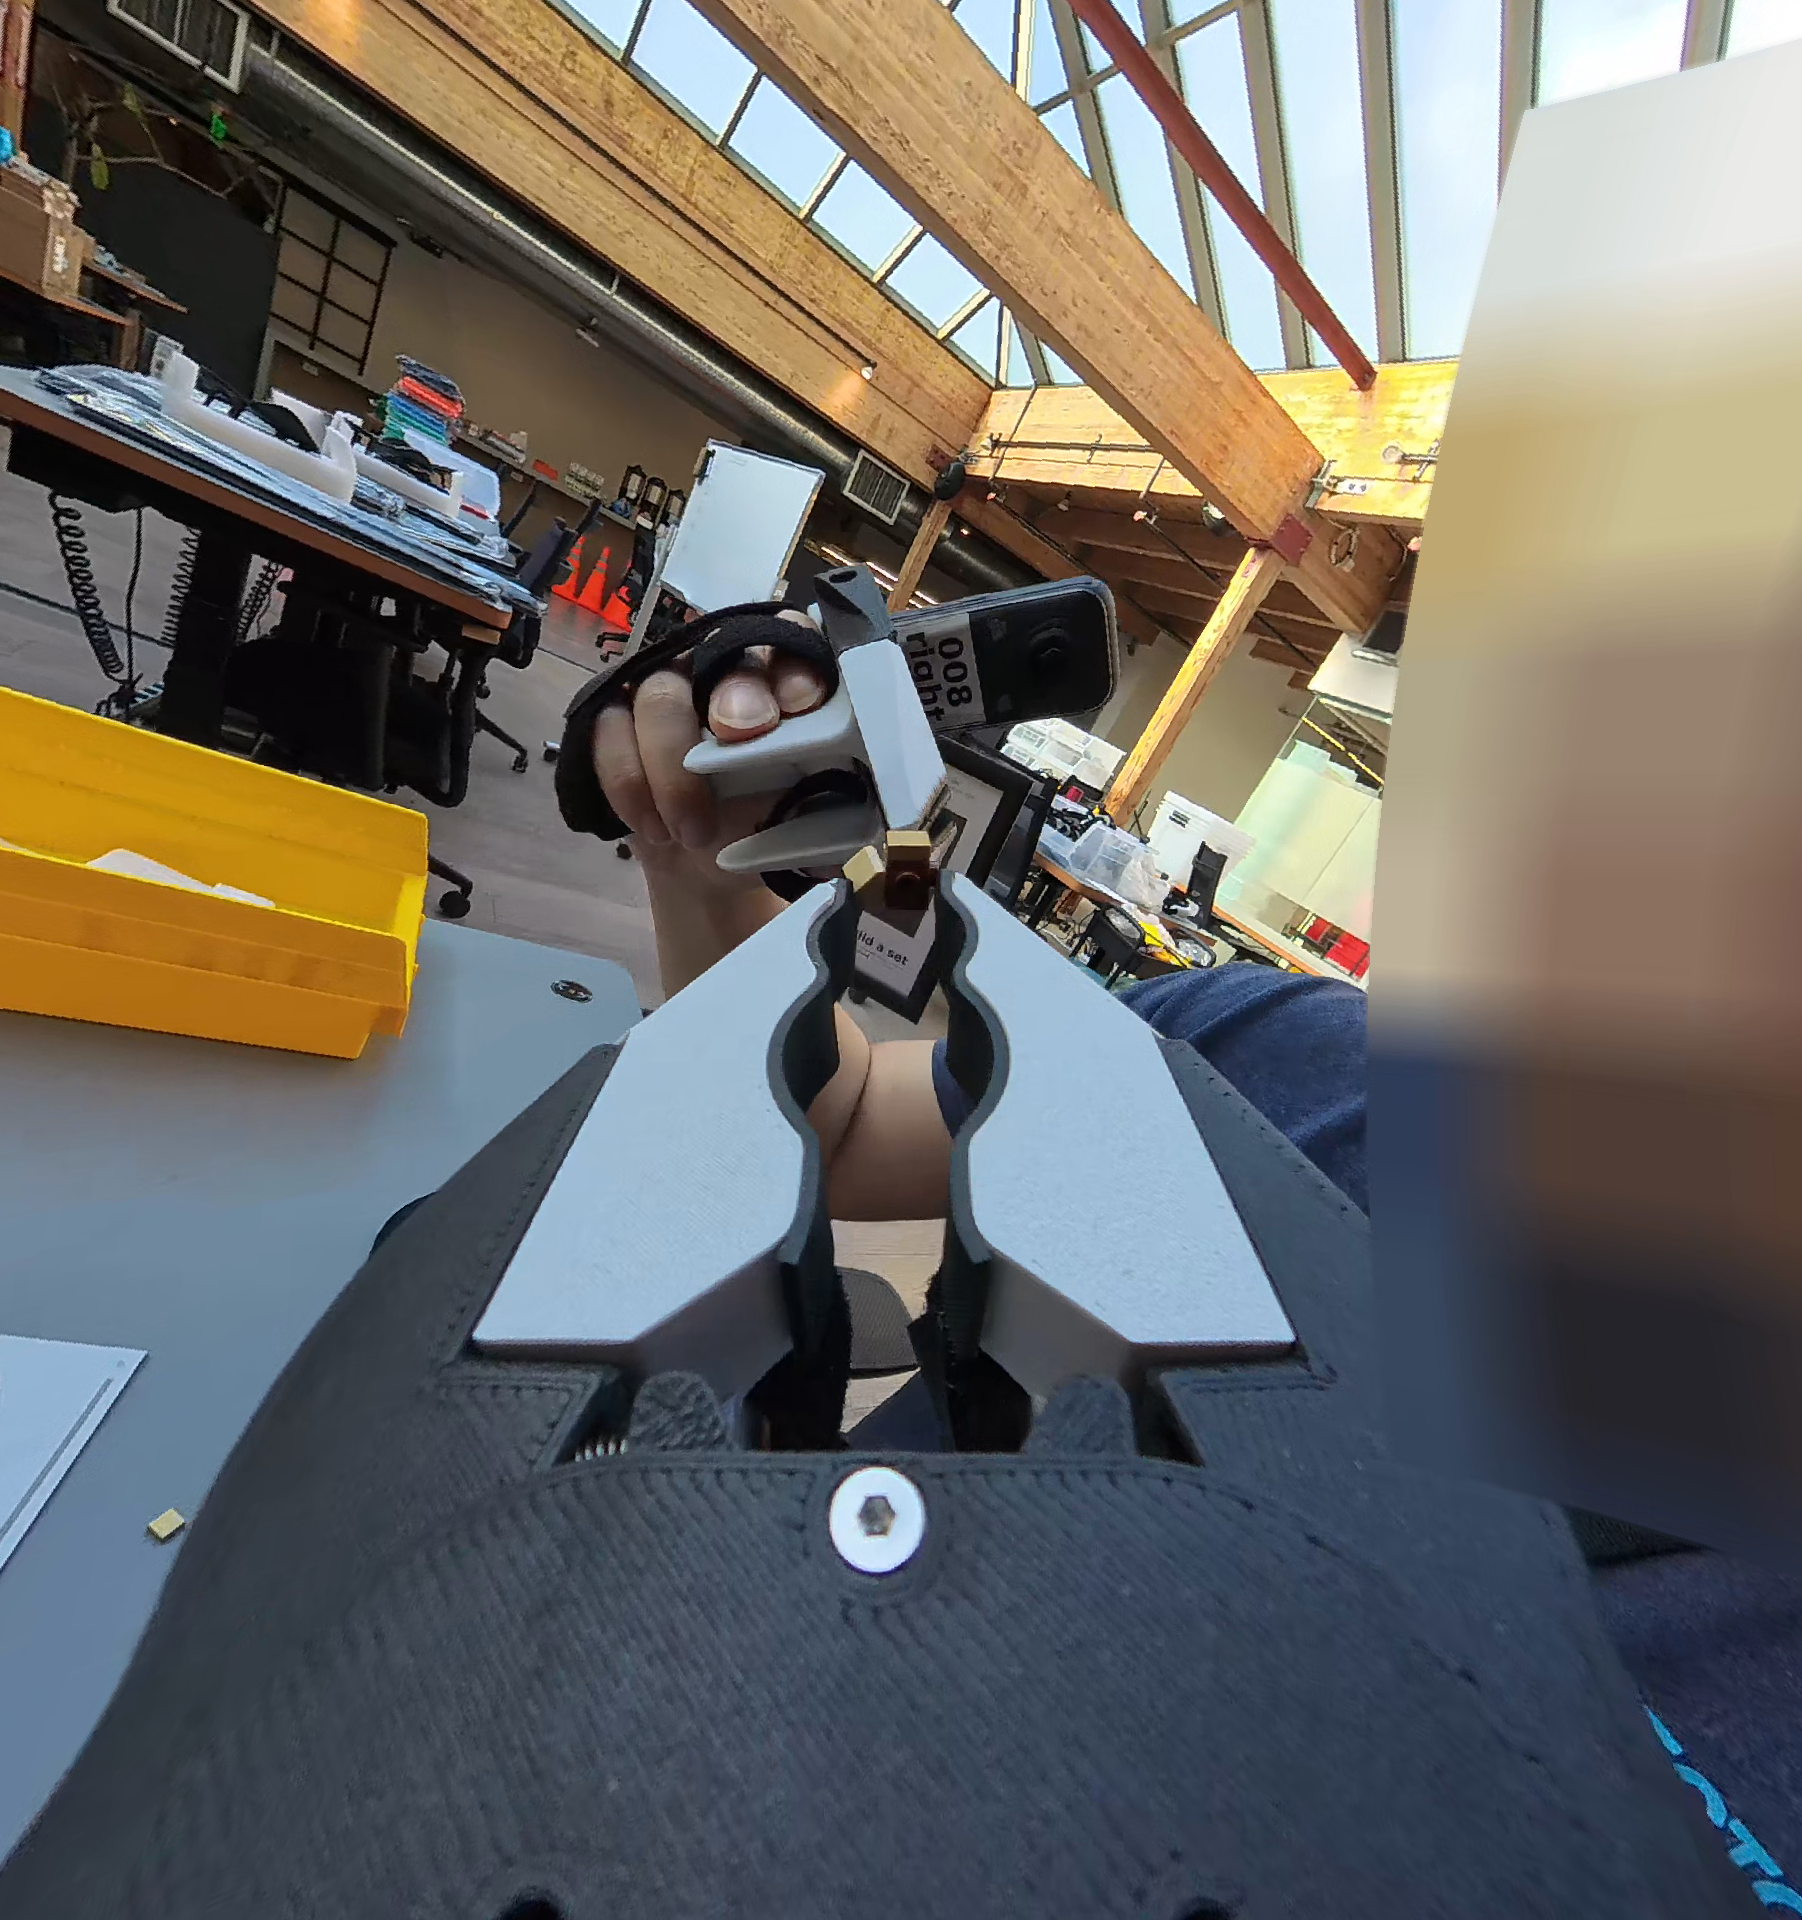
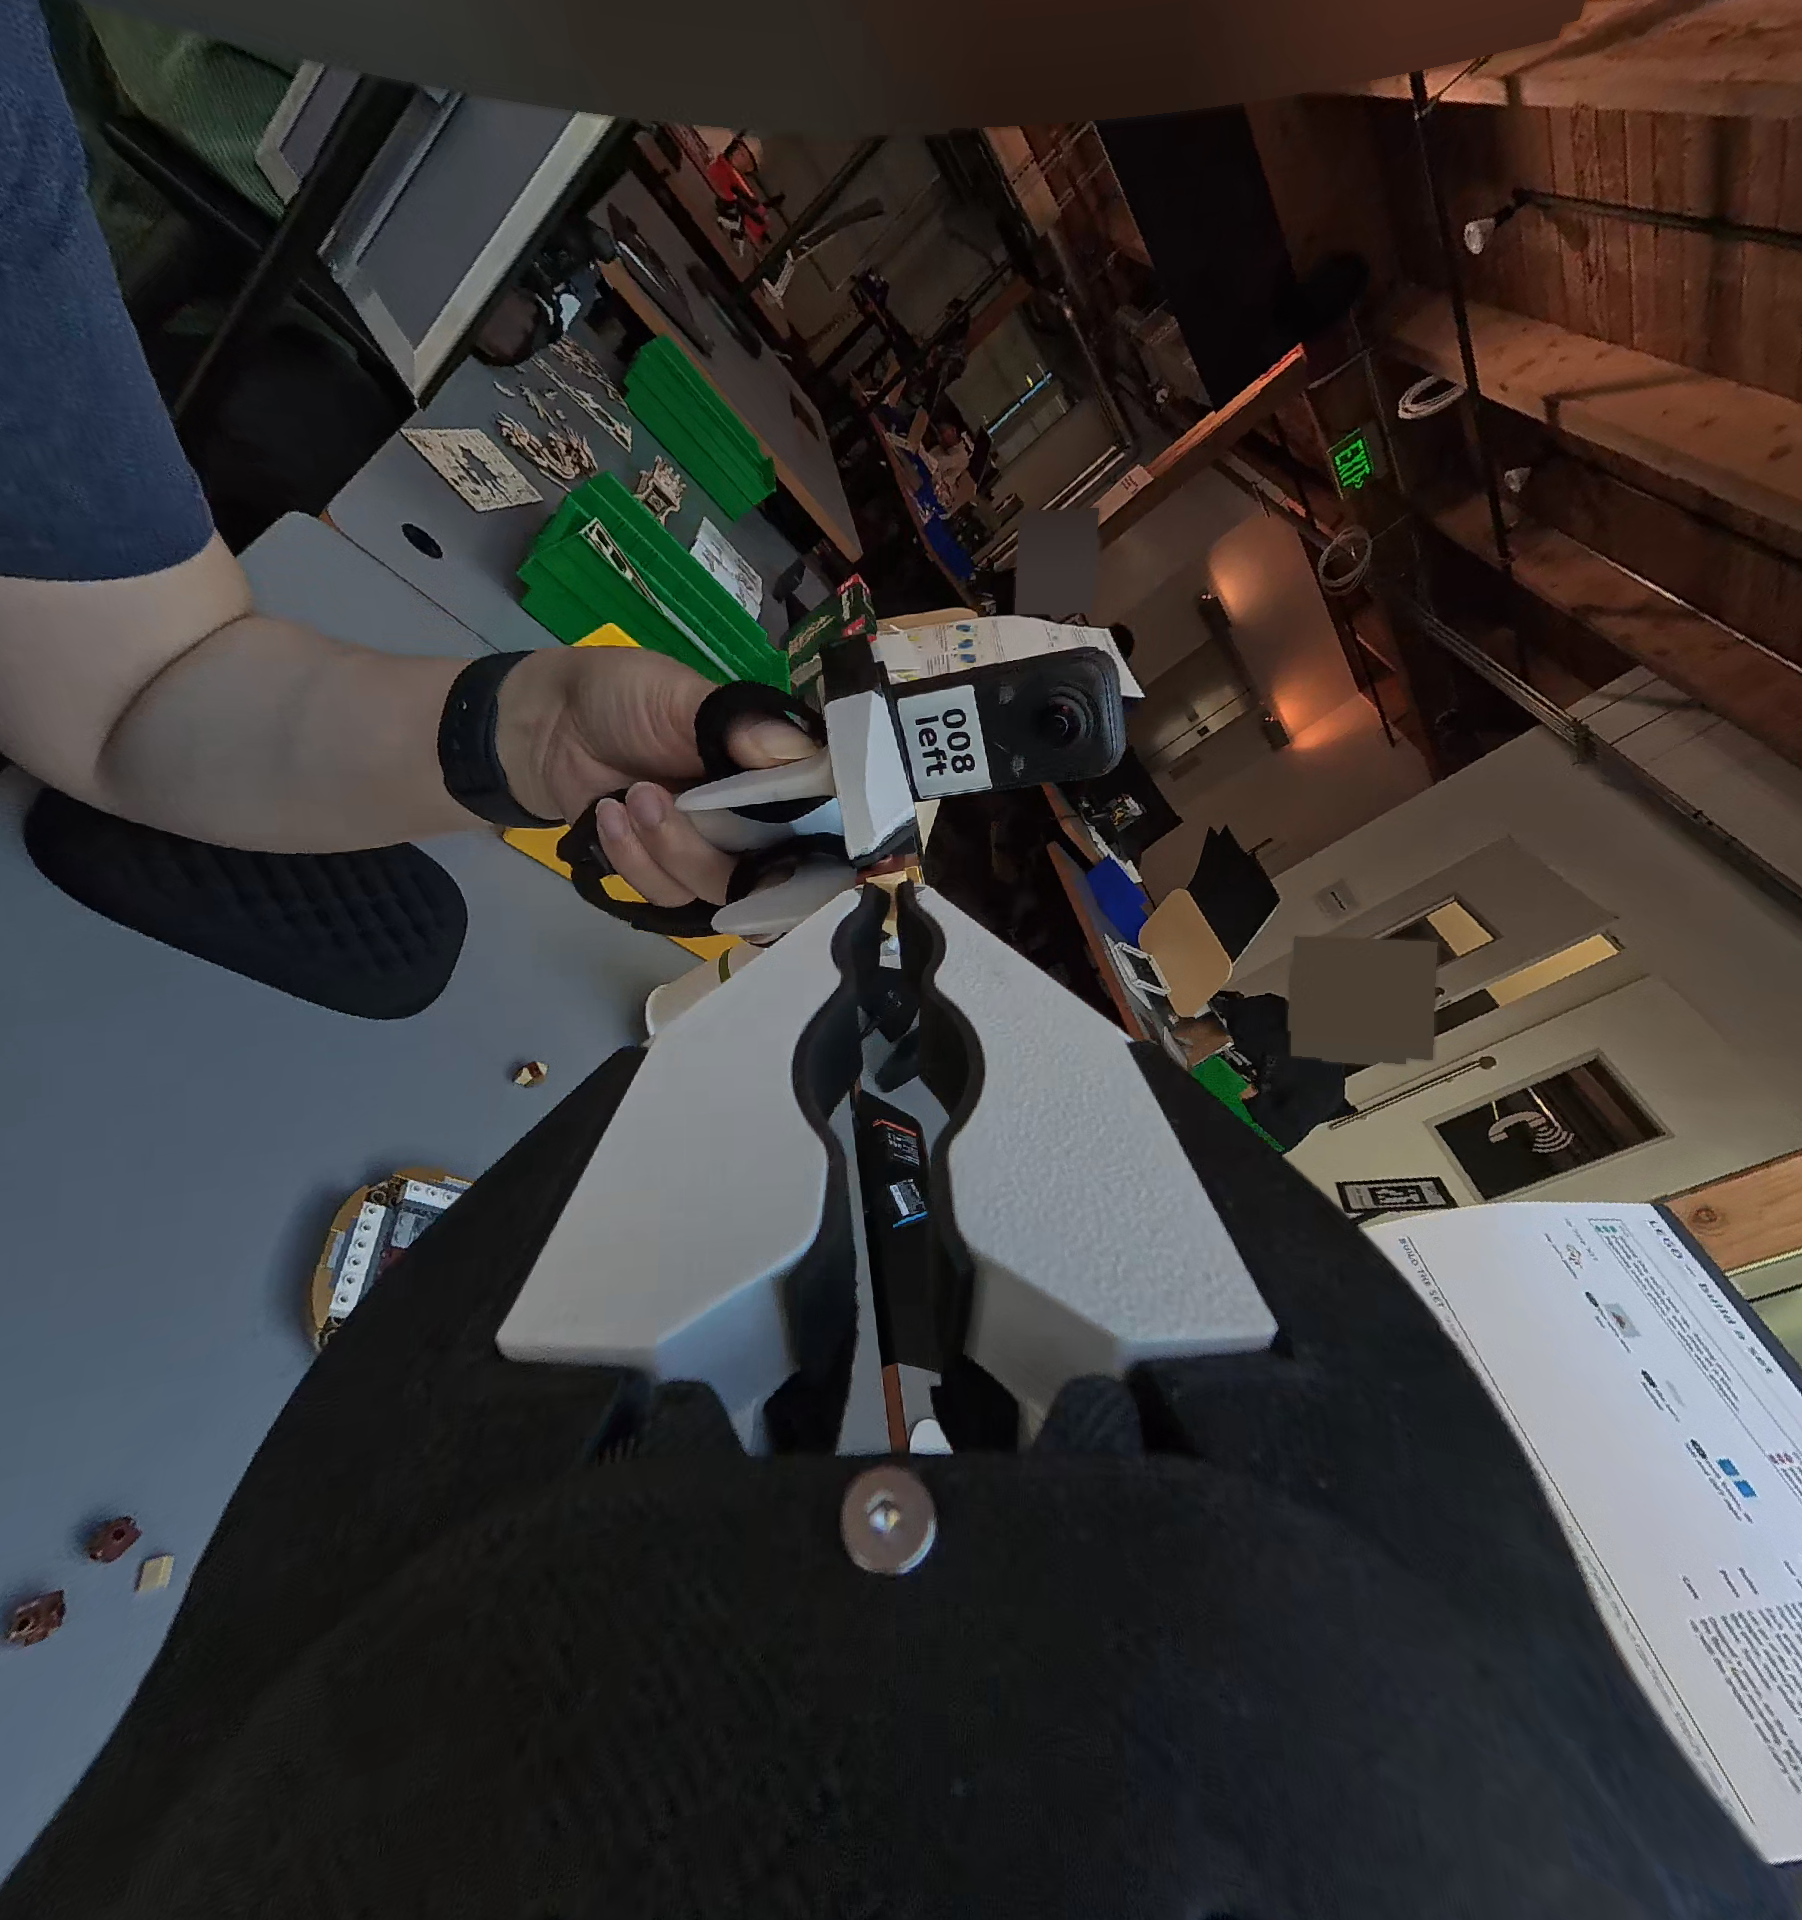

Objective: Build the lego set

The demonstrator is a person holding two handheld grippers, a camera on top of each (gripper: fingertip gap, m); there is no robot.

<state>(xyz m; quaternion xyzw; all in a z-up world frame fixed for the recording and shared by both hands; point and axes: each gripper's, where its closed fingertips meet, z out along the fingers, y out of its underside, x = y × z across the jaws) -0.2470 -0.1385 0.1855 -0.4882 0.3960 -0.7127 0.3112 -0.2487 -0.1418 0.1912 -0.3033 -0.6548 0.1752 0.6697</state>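
Observation:
Both grippers meet tip to tip in the air above the grey table (image 1: 149, 1195). My left gripper (image 1: 893, 885) is shut on a small dark brown lego piece (image 1: 903, 879) that has a tan bit (image 1: 861, 864) at its side. My right gripper (image 2: 889, 900) is shut on a small tan lego piece (image 2: 893, 883) and presses it against the brown piece (image 2: 881, 862). In the left wrist view the right gripper (image 1: 918, 826) comes down from above with the tan piece (image 1: 912, 840) at its tip. In the right wrist view the left gripper (image 2: 892, 857) faces mine.
A round, partly built lego model (image 2: 377, 1257) lies on the table, half hidden by my right gripper. Loose brown pieces (image 2: 112, 1538) and tan pieces (image 2: 154, 1572) lie near it. A yellow bin (image 1: 149, 873) stands left, green bins (image 2: 648, 582) farther off, and an instruction sheet (image 2: 1655, 1507) at the right.

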